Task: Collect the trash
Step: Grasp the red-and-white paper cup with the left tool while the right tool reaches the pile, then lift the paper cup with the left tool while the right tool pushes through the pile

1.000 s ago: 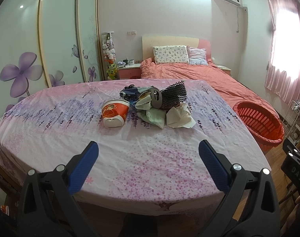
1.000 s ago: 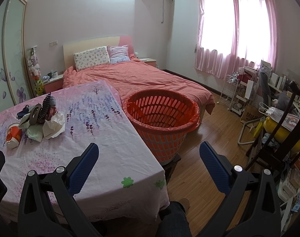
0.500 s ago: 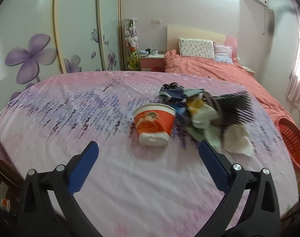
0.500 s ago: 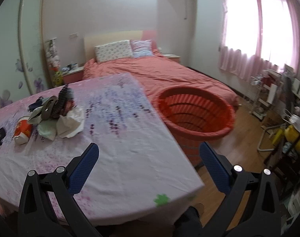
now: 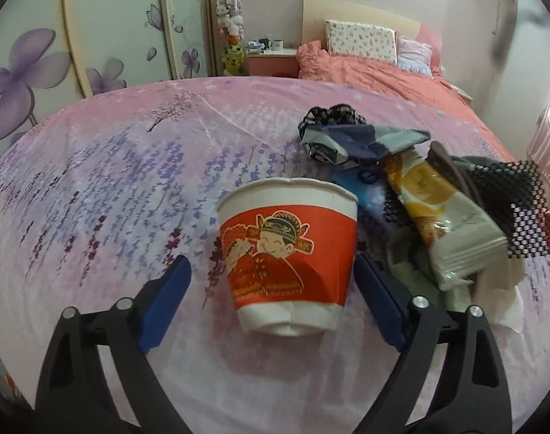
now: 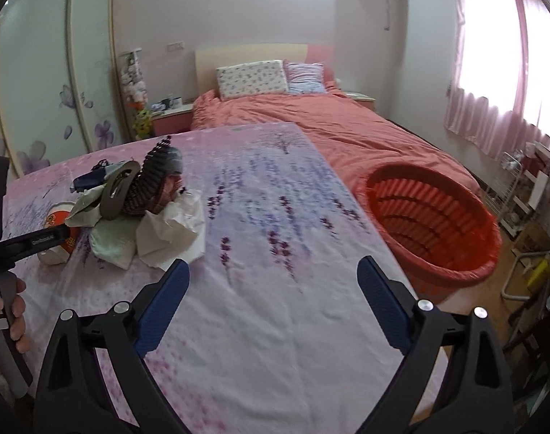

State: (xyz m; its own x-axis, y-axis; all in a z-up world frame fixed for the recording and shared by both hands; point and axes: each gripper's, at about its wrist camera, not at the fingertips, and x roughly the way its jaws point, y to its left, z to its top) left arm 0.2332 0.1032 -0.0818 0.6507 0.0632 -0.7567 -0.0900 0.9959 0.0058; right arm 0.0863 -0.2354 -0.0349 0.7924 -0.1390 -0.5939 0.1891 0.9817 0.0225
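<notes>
So the biggest thing here is the table (image 6: 260,325) under a pink sheet printed with lavender sprigs. At about 3 o'clock from it, just off its edge, sits the red laundry-style basket (image 6: 452,275), on the floor. Behind both, around 12 o'clock, is the bed (image 6: 311,123) with its salmon cover.

On the table there's a trash pile (image 5: 437,209): snack wrapper, black mesh, crumpled tissue, dark scraps all heaped together. Right beside it at 9 o'clock lies the paper cup (image 5: 289,253), red with a cartoon figure, tipped on its side, base toward the camera.

The left gripper (image 5: 271,291) has the cup between its blue pads. Its jaws have just been closing in, but there's a visible gap on the left side, so no grip. The right gripper (image 6: 273,303) hangs over bare sheet with nothing between the pads; its jaws have also just narrowed a bit and are wide apart.
</notes>
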